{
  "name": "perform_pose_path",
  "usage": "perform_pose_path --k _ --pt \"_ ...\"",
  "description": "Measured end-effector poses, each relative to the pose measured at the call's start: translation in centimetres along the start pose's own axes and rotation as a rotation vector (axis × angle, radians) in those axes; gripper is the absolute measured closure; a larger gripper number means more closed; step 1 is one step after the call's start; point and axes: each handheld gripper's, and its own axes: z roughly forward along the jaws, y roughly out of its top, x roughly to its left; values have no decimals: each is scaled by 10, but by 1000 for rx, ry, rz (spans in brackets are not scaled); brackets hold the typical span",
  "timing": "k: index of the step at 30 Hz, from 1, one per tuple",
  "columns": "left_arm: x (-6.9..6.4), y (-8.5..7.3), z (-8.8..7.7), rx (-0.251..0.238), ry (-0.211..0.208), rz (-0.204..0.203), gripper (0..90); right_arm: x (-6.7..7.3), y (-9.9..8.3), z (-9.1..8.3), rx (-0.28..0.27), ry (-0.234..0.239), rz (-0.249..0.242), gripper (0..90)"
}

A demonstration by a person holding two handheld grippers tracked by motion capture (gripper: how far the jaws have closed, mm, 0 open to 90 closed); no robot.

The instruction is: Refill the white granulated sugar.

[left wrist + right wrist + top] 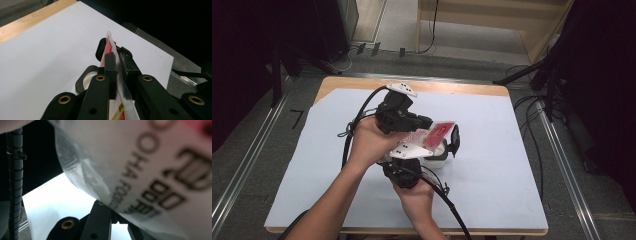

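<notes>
Crowding the middle of the white sheet (512, 165), both hands bring the left gripper (117, 62) and right gripper (432, 150) together on one red-and-white packet (439, 132), each clenched on it. One black-rimmed white cup (86, 80) sits just beneath, hemming the jaws in. Bare sheet lies open all round to the table's wooden edge (452, 87)
</notes>
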Motion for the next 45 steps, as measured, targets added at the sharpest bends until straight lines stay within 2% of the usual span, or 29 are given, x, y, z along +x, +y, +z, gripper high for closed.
perform_pose_path --k 5,10,14,18,22,27,35,45 --pt "0 2 -1 -7 1 -4 860 0 0 0 -4 3 -2 900" --pt "-3 3 -4 -28 4 3 866 2 4 -3 -12 -10 -24 900" --pt "-1 2 -4 -24 8 2 867 2 3 -2 -5 -11 -24 900" --pt "-4 3 -5 -52 5 12 869 2 5 -4 -7 -25 -36 900" --pt "-1 3 -1 -38 1 7 869 0 4 -4 -3 -21 -25 900" --pt "-1 5 0 -43 -6 0 865 0 4 -5 -3 -17 -15 900" --pt "-4 8 1 -42 2 16 863 -1 6 -5 -16 -12 -4 900" --pt "0 5 -2 -36 -4 5 865 0 5 -3 -8 -11 -21 900"
